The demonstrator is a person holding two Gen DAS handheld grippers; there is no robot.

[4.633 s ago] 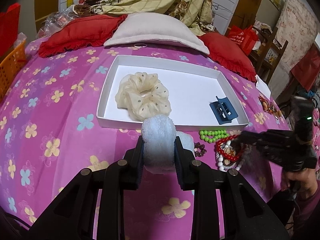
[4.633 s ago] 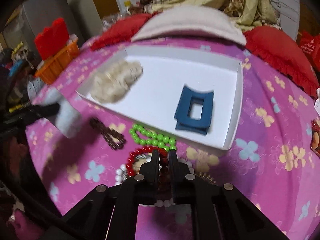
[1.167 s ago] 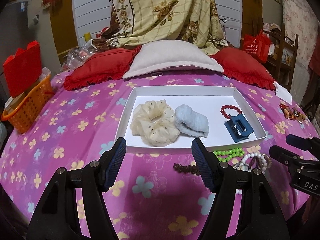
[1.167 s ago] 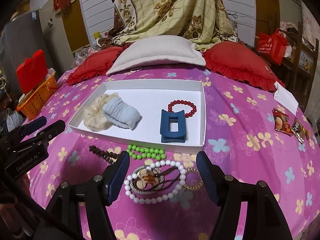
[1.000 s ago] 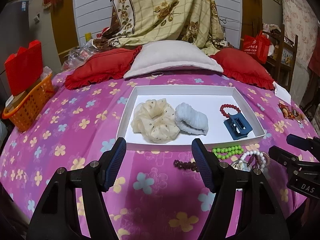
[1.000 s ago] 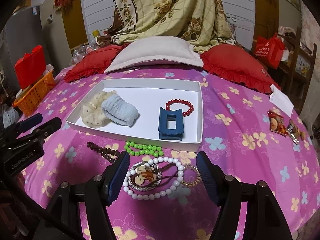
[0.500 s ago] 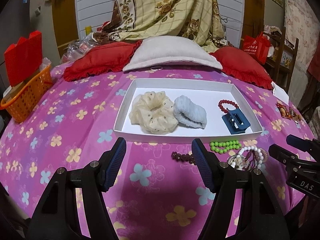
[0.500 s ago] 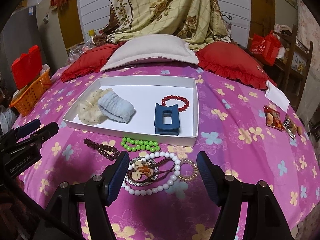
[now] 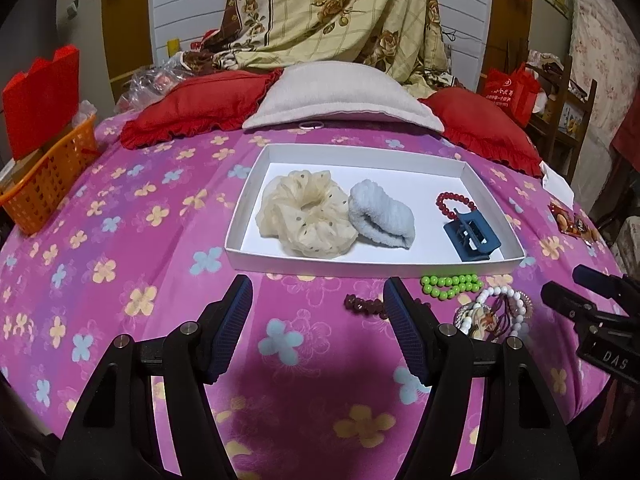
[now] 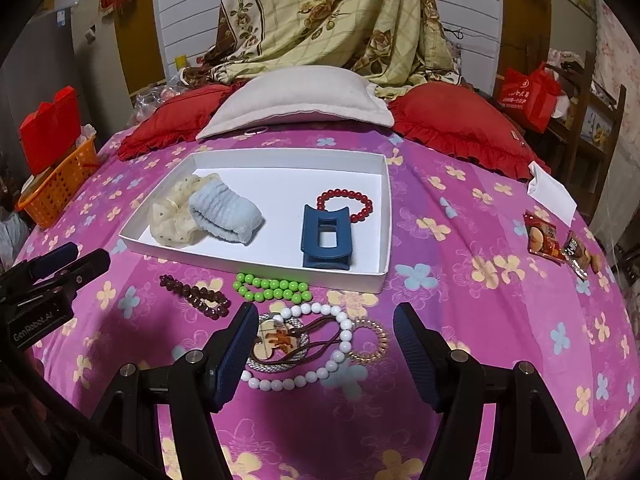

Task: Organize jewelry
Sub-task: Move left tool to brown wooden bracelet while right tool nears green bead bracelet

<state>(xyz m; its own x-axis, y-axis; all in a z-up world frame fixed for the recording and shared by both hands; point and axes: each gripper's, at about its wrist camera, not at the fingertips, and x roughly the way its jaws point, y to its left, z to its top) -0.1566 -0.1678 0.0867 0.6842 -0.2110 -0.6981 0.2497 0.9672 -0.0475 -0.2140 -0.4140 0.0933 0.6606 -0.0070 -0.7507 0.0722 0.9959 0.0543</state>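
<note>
Sorting is partway: shallow white cardboard box tray [image 10: 256, 152] at frame centre now holds a cream dotted fabric scrunchie [image 9: 306, 213], a pale blue fluffy scrunchie [image 9: 382, 219] leaning against it, a red bead bracelet [image 10: 345, 204] and a dark blue plastic claw clip [image 10: 327, 238]. A few seconds ago I had the blue scrunchie clamped in the left gripper [image 9: 318, 330] and the red bracelet in the right gripper [image 10: 322, 350]; both are in the tray now. Both grippers have backed off low in frame, fingers wide apart, nothing between them.

Left on the pink flowered bedspread [image 10: 480, 312], just below the tray's near rim: a green bead bracelet [image 10: 274, 287], a dark maroon bead bracelet [image 10: 196, 296], a white pearl bead strand [image 10: 312, 346], a round shell-patterned disc pendant [image 10: 276, 340] tangled with a brown cord [image 10: 324, 338], and a gold coil hair tie [image 10: 370, 340]. That pile sits right ahead of the right gripper, so I'd judge it goes next there. Maroon beads are nearer my left gripper.

Background: orange plastic basket [image 9: 48, 178] far left, red pillows [image 9: 192, 106] and a grey pillow [image 9: 340, 96] up top, snack packets [image 10: 556, 242] far right.
</note>
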